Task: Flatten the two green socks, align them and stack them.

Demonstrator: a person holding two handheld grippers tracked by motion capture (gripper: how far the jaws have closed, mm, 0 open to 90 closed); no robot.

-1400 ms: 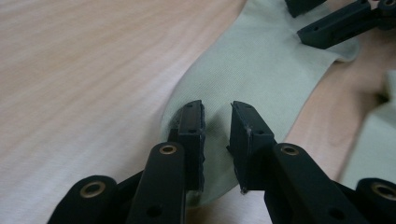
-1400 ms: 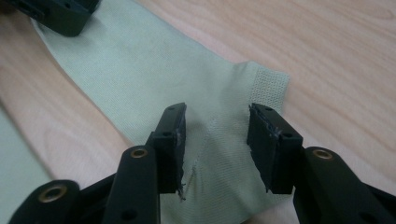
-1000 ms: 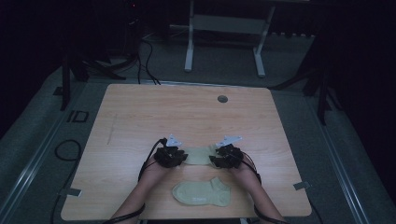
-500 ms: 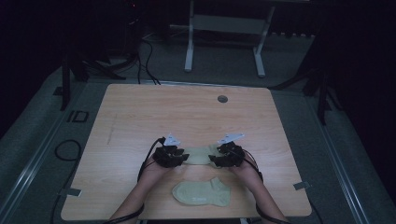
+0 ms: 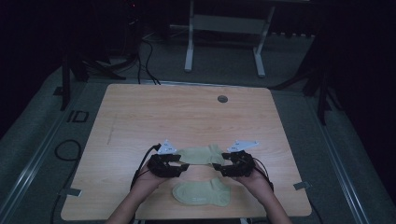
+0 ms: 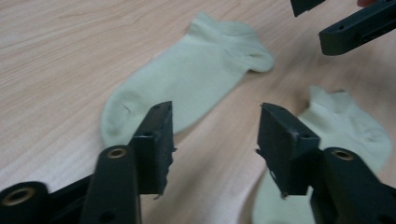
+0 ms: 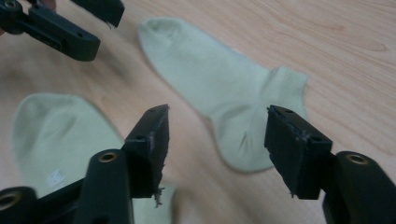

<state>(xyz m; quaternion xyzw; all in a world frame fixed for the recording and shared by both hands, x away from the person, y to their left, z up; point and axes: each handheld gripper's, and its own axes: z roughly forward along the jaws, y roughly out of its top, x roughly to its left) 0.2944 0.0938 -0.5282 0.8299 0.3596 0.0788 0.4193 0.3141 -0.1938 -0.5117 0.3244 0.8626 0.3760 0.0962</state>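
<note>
Releasing the far pale-green cotton sock (image 5: 201, 154), both grippers' fingers have just been opening, empty; next, grasp the near matching sock (image 5: 201, 192) on the desk (image 5: 140, 112).

**Little to read**

The letters "ID" (image 5: 77, 116) stand on the grey floor at the left of the high view, just beside the bench's (image 5: 140, 107) upper left corner. The nearer sock (image 7: 56, 140) bears a small pale printed mark at the lower left of the right gripper view, too blurred to read.
</note>
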